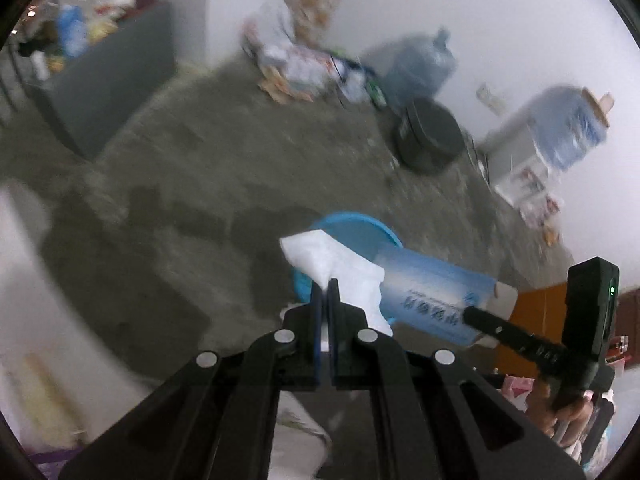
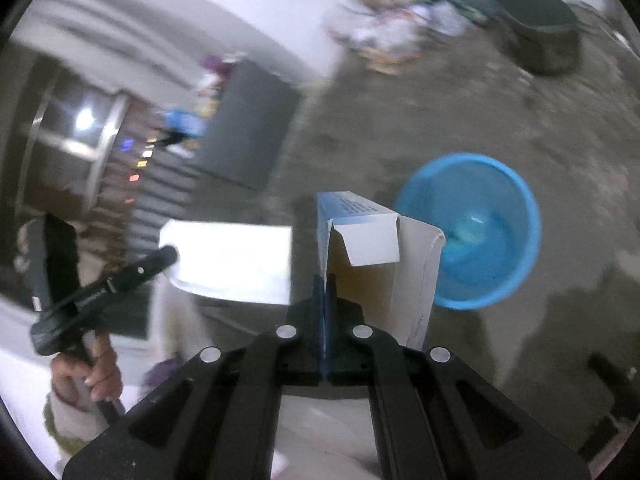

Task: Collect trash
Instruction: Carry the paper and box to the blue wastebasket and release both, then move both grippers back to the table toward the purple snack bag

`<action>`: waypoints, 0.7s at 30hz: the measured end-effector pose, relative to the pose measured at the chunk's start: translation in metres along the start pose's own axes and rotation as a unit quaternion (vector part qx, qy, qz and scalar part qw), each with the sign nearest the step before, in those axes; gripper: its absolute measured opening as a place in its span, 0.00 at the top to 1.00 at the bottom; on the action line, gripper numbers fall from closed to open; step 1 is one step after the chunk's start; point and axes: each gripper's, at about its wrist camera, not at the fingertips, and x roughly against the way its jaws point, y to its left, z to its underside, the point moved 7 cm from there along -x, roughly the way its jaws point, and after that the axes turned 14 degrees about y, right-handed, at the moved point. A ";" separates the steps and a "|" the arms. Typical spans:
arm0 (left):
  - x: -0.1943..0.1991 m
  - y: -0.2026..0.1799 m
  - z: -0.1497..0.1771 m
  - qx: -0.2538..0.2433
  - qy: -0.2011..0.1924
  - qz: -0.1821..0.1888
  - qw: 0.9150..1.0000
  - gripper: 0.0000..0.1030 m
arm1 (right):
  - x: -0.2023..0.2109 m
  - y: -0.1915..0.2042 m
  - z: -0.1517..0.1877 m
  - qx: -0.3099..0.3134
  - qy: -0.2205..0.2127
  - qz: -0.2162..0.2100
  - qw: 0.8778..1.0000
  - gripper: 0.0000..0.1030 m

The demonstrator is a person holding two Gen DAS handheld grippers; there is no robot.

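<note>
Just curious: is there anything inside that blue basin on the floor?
The blue basin shows a pale glint near its bottom, too blurred to identify. The held carton hides its near-left part.

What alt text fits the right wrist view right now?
The right gripper is shut on the wall of an open blue and white carton, held near a blue basin on the grey floor. Left, the other gripper holds something white.

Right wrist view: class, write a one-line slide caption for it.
Right gripper shut on an open blue-and-white carton beside a blue basin on the concrete floor.
</note>
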 end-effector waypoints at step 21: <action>-0.095 -0.040 -0.019 0.027 -0.020 -0.028 0.999 0.44 | -0.040 -0.081 -0.038 -0.110 0.000 0.055 0.992 0.31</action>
